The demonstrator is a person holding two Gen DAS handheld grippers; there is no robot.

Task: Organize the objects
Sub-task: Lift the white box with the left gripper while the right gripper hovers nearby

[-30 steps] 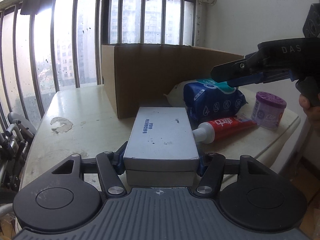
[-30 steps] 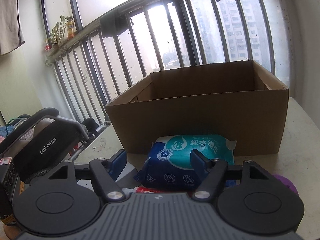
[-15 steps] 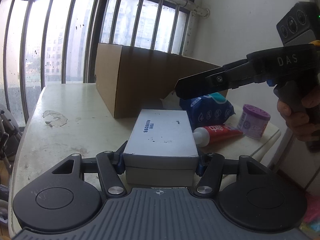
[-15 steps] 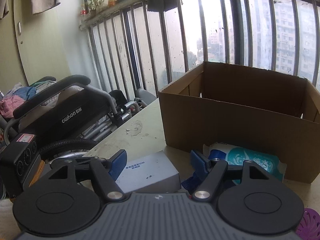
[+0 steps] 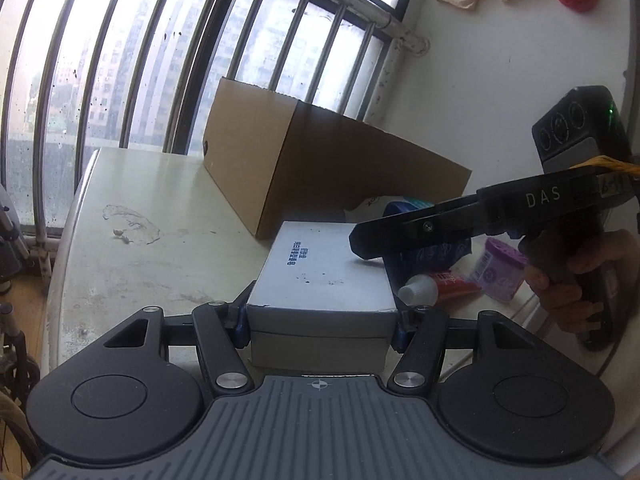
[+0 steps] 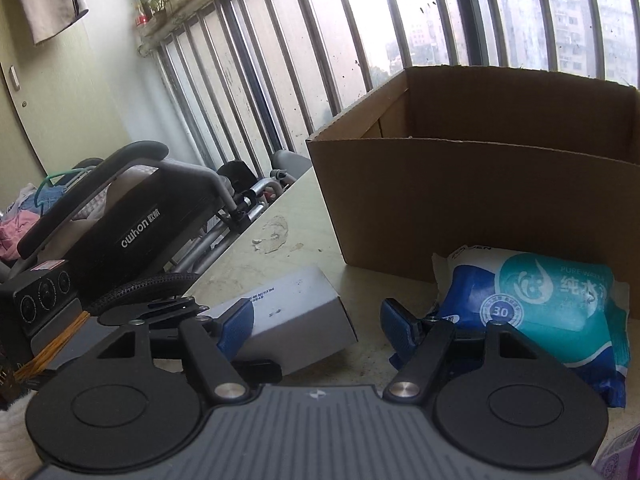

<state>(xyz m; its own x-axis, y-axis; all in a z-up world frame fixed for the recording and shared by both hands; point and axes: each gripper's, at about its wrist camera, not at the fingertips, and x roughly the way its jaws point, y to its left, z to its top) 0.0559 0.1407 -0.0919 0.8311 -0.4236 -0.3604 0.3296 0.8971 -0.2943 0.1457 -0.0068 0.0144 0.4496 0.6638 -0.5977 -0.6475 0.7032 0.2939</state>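
Observation:
My left gripper (image 5: 320,322) is shut on a white rectangular box (image 5: 324,272), holding its near end just above the table. The box also shows in the right wrist view (image 6: 292,312). My right gripper (image 6: 316,322) is open and empty, low over the table between the white box and a blue and teal wet-wipes pack (image 6: 548,304). In the left wrist view the right gripper (image 5: 364,240) reaches in from the right over the box's far end. An open cardboard box (image 6: 480,184) stands behind, also in the left wrist view (image 5: 320,160).
A red toothpaste tube (image 5: 440,286) and a purple jar (image 5: 502,272) lie at the table's right edge. The pale table (image 5: 140,220) has a stain on its left. A wheelchair (image 6: 132,220) stands beside the table. Window bars run behind.
The right gripper swung left and lower, from over the wipes pack to the gap beside the white box. The left gripper keeps its hold on the box; its view turned right.

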